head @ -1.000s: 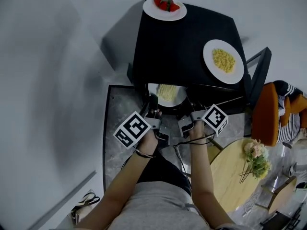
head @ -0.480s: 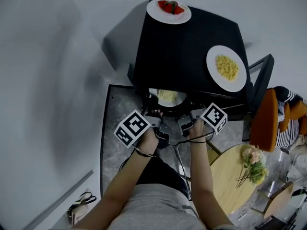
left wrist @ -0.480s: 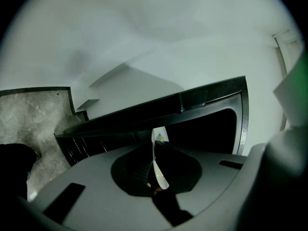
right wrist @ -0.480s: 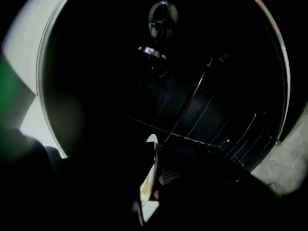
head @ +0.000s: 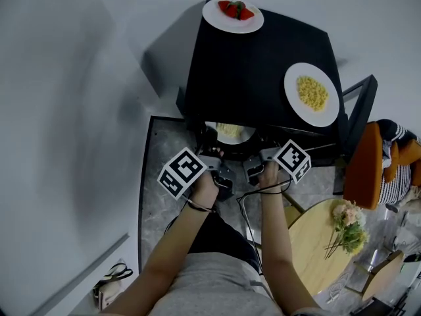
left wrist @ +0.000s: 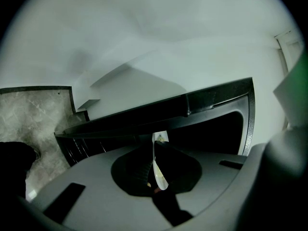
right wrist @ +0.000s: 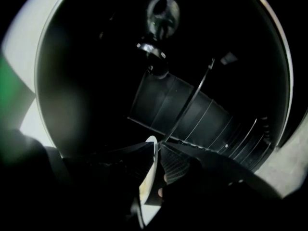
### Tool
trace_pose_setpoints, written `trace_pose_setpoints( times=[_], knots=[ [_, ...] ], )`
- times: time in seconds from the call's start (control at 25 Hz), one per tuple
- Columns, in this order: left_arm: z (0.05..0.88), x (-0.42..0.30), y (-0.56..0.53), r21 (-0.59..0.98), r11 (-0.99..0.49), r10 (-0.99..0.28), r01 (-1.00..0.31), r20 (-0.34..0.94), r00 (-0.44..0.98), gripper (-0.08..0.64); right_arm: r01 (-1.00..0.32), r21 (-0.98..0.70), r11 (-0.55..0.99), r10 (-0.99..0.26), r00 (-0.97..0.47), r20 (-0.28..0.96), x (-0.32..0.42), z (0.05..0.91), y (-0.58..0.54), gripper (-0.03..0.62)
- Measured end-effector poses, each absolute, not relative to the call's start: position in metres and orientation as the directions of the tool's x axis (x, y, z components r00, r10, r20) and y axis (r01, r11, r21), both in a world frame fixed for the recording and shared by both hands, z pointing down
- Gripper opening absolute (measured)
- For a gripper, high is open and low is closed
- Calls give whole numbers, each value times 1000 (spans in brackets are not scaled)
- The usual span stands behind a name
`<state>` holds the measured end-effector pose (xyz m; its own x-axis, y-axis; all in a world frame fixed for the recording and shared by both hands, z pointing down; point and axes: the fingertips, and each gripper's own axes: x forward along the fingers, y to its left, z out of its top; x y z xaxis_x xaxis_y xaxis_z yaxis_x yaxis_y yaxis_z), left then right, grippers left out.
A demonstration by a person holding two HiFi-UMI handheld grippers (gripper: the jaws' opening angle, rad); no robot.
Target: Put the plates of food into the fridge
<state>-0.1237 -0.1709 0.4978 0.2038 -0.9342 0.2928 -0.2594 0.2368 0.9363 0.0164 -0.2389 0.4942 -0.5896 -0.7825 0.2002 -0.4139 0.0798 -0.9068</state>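
A black fridge (head: 256,64) stands open in front of me. A white plate of pale yellow food (head: 229,133) sits half under its top edge, held at both sides. My left gripper (head: 210,149) is shut on the plate's left rim (left wrist: 158,170). My right gripper (head: 258,155) is shut on its right rim (right wrist: 148,177), with the dark fridge interior and wire shelf (right wrist: 192,109) ahead. On the fridge top rest a plate of strawberries (head: 233,14) and a plate of yellow corn (head: 312,94).
The fridge door (head: 358,104) hangs open at the right. Beyond it is an orange chair (head: 365,157). A round wooden table (head: 316,249) with flowers (head: 348,226) stands at my lower right. A white wall (head: 72,110) runs along the left.
Both grippers have pushed the plate forward, deeper into the fridge. Less of the plate shows under the fridge's top edge than a second ago.
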Motion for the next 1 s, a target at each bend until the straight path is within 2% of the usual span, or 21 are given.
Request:
trace_pose_setpoints(
  times=[0.04, 0.12, 0.16, 0.28, 0.4, 0.48, 0.64, 1.0],
  knots=[
    [497, -124, -171, 936, 237, -934, -260, 293, 202, 21, -425, -901, 82, -788, -581, 202, 19, 493, -239, 33],
    [497, -124, -172, 936, 240, -935, -258, 294, 200, 21, -452, -888, 90, -798, -566, 207, 26, 490, -238, 99],
    [497, -124, -172, 936, 240, -935, -255, 294, 199, 21, -475, -875, 98, -802, -558, 213, 30, 488, -236, 100],
    [499, -124, -173, 939, 242, -935, -243, 292, 199, 21, -586, -797, 148, -819, -524, 234, 43, 486, -219, 100],
    [499, -123, -174, 941, 240, -935, -237, 290, 203, 21, -694, -657, 295, -825, -531, 190, 38, 477, -184, 95],
    [498, -123, -175, 943, 233, -936, -238, 284, 208, 21, -730, -530, 432, -785, -594, 177, 16, 474, -158, 39],
    [497, -125, -174, 945, 235, -935, -228, 284, 211, 20, -704, -417, 575, -666, -699, 260, -31, 491, -133, 15],
    [498, -123, -174, 948, 242, -932, -206, 286, 222, 20, -720, -420, 553, -663, -685, 301, -41, 503, -147, 14]
  ],
)
